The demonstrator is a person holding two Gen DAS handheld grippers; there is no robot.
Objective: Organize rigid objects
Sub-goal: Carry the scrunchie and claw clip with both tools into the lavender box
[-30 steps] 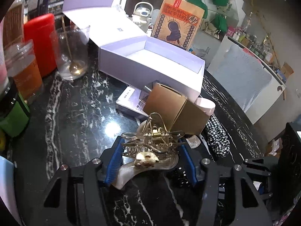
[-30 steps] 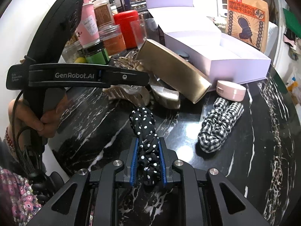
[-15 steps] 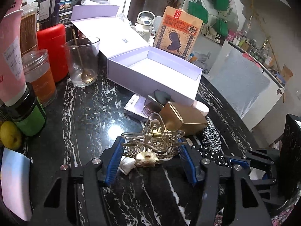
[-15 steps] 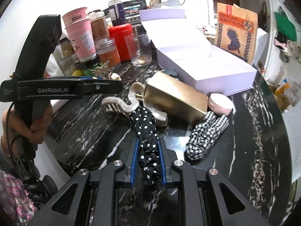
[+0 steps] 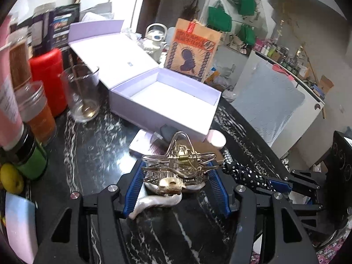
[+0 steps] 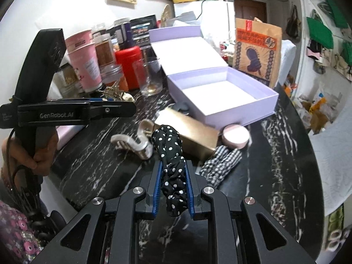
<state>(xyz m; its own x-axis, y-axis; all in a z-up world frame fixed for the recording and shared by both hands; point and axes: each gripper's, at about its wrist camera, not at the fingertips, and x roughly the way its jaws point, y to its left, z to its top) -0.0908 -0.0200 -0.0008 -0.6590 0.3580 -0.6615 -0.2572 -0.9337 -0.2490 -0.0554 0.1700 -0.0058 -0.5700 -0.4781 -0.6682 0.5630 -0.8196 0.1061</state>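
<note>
Gripping gold hair claw [image 5: 179, 167] btwn left tongs [image 5: 176, 189]; right tongs [image 6: 172, 192] w/ dotted scrunchie [image 6: 170, 165].

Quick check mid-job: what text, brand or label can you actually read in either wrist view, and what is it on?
"GenRobot.AI": on the side of the left gripper, right wrist view.
Brown paper bag: red and black print, too blurred to read.
Pink cup and dark packets: print too small to read.
</note>
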